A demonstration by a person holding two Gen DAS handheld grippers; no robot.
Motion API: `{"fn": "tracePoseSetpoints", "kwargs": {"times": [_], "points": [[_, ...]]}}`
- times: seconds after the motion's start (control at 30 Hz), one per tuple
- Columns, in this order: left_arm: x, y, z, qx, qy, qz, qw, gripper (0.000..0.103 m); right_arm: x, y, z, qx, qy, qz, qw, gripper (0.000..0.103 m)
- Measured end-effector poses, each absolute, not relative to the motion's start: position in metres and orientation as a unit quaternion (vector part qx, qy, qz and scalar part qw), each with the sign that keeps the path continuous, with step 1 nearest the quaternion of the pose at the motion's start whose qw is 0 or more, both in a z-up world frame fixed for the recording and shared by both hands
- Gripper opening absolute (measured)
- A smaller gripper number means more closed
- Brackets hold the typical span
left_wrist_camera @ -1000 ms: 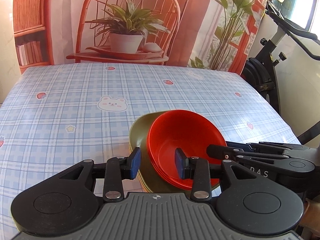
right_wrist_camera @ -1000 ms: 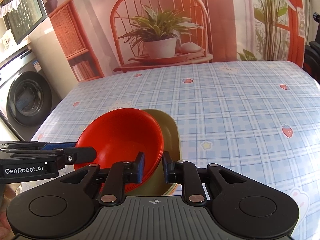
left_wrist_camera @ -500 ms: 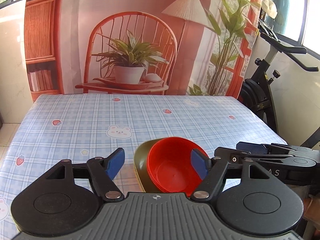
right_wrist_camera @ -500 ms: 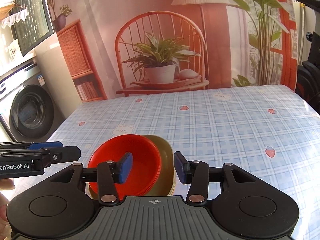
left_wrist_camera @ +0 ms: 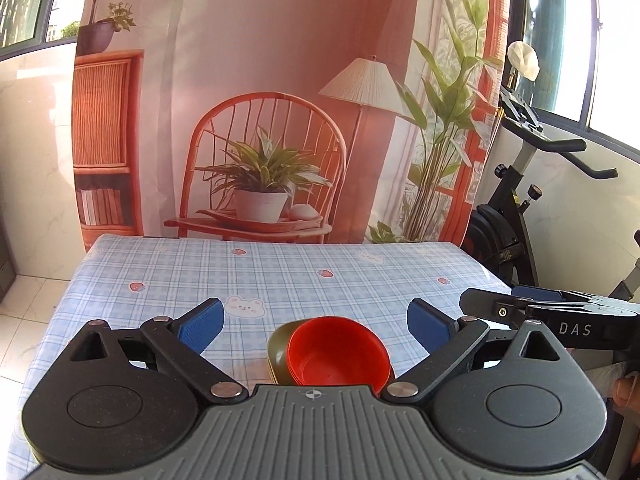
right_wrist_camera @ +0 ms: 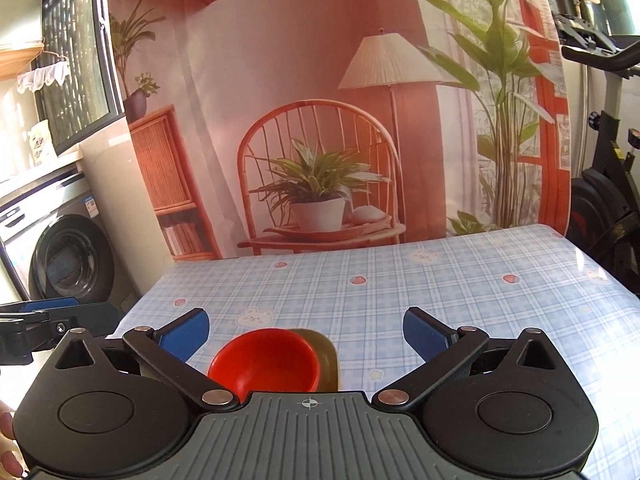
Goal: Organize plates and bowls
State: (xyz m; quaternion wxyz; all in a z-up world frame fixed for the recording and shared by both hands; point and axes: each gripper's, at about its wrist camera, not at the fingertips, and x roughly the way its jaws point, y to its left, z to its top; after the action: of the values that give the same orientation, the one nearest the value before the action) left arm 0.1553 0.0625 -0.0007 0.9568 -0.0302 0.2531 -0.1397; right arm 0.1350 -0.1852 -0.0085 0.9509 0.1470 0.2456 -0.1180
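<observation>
Two tools show in these views, one per hand. From the left wrist view, the left tool (left_wrist_camera: 314,326) fills the lower part of the frame with its blue pads (left_wrist_camera: 200,326) spread wide and its jaws opening, nothing between them; the right tool (left_wrist_camera: 532,304) reaches in at the right edge of that frame. From the right wrist view, the right tool (right_wrist_camera: 306,330) also stands wide with its jaws opening and nothing gripped, and the left tool (right_wrist_camera: 48,312) pokes in at the left edge.

One stack of red bowls (left_wrist_camera: 338,358) sits low in the centre of both frames on the worktop (left_wrist_camera: 280,280), nested in one olive-green dish (left_wrist_camera: 278,350); several red rims show, too close together to count. The stack rests clear of both tools, touching neither. One blue checked cloth with bears and strawberries covers the worktop. One printed backdrop (left_wrist_camera: 260,120) hangs across the top half, one exercise bike (left_wrist_camera: 520,200) stands at the right, and one washing machine (right_wrist_camera: 64,256) sits at the left of the right wrist view.
</observation>
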Motion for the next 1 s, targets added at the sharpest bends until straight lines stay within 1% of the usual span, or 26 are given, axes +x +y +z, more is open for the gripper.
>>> {"fn": "tracePoseSetpoints", "kwargs": {"times": [0.47, 0.63, 0.87, 1.0], "points": [[0.078, 0.055, 0.054, 0.054, 0.200, -0.075, 0.975, 0.099, 0.071, -0.154, 0.056, 0.116, 0.219, -0.131, 0.960, 0.103], [0.057, 0.052, 0.070, 0.057, 0.167, -0.075, 0.982, 0.099, 0.048, -0.142, 0.073, 0.092, 0.207, -0.134, 0.965, 0.103], [0.049, 0.046, 0.072, 0.052, 0.170, -0.092, 0.980, 0.099, 0.029, -0.138, 0.083, 0.090, 0.193, -0.149, 0.966, 0.103], [0.051, 0.048, 0.070, 0.050, 0.175, -0.094, 0.979, 0.099, 0.028, -0.137, 0.082, 0.091, 0.200, -0.151, 0.964, 0.103]]}}
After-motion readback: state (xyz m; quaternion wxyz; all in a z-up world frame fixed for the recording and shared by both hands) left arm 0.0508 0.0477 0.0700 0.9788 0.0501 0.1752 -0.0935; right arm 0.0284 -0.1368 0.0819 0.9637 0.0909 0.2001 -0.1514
